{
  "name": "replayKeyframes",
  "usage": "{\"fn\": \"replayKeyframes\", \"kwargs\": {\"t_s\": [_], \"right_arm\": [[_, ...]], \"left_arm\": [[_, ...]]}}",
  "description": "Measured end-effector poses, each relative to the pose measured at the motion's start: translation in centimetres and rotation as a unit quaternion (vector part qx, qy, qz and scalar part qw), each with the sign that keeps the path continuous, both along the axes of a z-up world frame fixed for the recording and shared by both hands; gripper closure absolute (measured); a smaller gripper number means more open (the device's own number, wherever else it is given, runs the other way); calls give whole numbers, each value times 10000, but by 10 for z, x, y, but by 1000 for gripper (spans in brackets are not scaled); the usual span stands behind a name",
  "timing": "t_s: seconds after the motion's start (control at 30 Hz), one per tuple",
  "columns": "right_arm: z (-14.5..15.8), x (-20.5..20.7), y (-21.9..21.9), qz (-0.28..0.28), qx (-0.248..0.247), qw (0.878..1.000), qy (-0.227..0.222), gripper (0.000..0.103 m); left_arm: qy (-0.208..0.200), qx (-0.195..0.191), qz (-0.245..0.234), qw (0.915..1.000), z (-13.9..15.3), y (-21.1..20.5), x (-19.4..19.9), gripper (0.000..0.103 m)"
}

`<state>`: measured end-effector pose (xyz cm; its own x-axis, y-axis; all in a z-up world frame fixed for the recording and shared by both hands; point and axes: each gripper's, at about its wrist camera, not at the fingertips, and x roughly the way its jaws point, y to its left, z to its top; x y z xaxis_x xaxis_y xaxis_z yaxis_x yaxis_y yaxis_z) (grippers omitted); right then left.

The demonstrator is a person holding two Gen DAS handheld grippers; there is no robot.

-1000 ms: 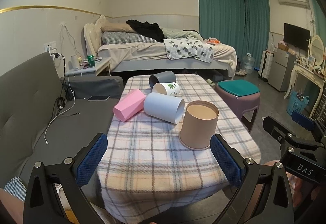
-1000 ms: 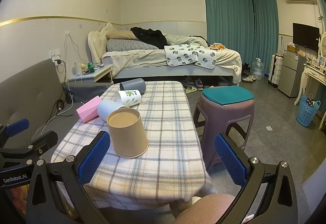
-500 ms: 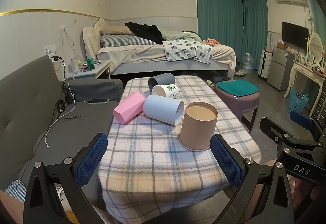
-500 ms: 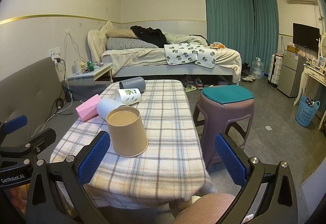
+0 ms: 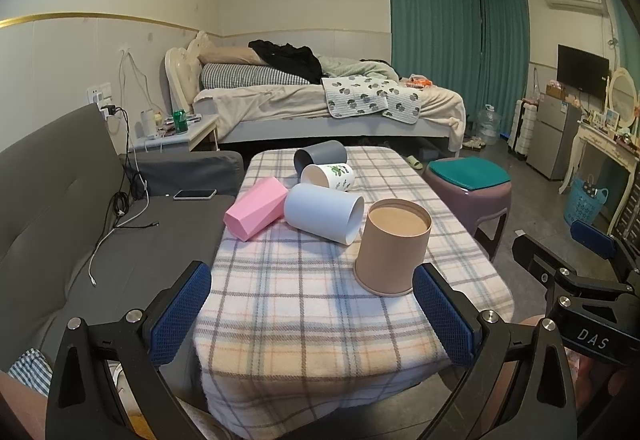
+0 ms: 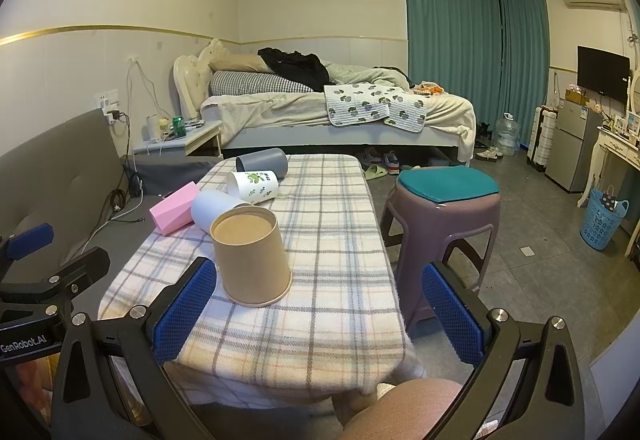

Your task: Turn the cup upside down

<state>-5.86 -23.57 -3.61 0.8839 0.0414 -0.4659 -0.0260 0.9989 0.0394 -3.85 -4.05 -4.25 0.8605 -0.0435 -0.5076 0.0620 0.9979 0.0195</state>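
Observation:
A tan cup [image 5: 390, 248] stands upside down, wide rim on the plaid table [image 5: 304, 304], also in the right wrist view [image 6: 252, 256]. Behind it lie on their sides a light blue cup [image 5: 324, 212], a pink faceted cup [image 5: 256, 212], a white leaf-print cup [image 5: 328, 176] and a grey cup [image 5: 320, 156]. My left gripper [image 5: 312, 314] is open and empty, held back over the table's near edge. My right gripper [image 6: 318, 314] is open and empty, near the tan cup's right side. Neither touches a cup.
A purple stool with a teal cushion [image 6: 444, 208] stands right of the table. A grey sofa [image 5: 60, 200] with a phone and cables lies to the left. A bed [image 5: 320, 100] is behind the table.
Both grippers have drifted very slightly; the views shift a little. The cups have not moved and both grippers stay open.

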Motion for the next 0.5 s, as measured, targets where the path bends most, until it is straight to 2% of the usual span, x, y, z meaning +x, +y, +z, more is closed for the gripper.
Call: {"fn": "replayKeyframes", "kwargs": {"t_s": [0.5], "right_arm": [[1,1,1,4,-6,10000,8,0]], "left_arm": [[8,-10,-6,10000,0,2,0,0]]}}
